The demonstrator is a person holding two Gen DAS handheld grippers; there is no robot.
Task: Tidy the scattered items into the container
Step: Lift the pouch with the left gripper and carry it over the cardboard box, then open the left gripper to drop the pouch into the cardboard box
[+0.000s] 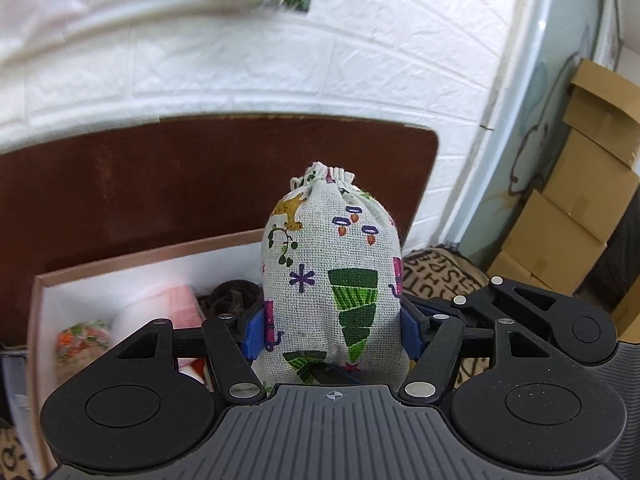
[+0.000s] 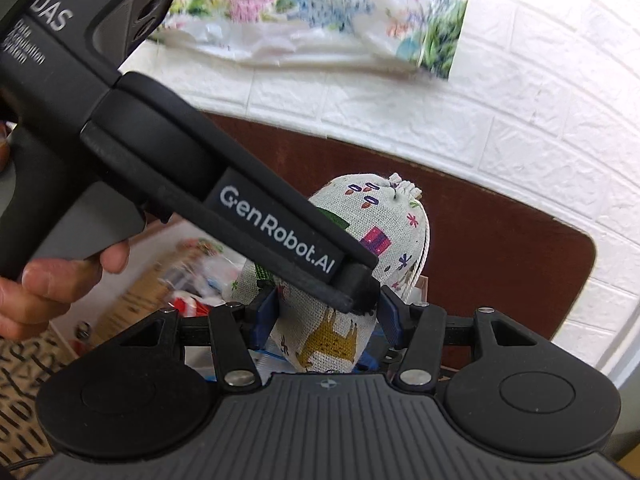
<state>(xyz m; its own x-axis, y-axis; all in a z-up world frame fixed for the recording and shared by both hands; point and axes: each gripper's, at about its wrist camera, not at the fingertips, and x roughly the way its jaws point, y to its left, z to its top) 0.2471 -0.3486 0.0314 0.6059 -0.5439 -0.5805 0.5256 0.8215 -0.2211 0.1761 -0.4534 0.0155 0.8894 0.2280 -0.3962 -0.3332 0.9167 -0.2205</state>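
Note:
A printed cloth drawstring pouch (image 1: 332,280) stands upright between my left gripper's (image 1: 332,330) blue pads (image 1: 253,332), which are shut on its lower half. The same pouch (image 2: 384,232) shows in the right wrist view, where my right gripper (image 2: 326,322) is also shut on its bottom part, with blue pads (image 2: 264,316) pressing both sides. The left gripper's black body (image 2: 276,232) crosses in front of the pouch there. The pink-rimmed white box (image 1: 152,258) sits below and left of the pouch, holding a pink item (image 1: 176,300), a floral pouch (image 1: 80,340) and a dark tangle (image 1: 232,294).
A brown board (image 1: 160,184) stands behind the box against a white brick-pattern wall (image 1: 240,68). A floral cloth (image 2: 320,8) hangs on the wall. Cardboard boxes (image 1: 580,200) are stacked at the right. A lettered mat (image 1: 436,276) lies under the box.

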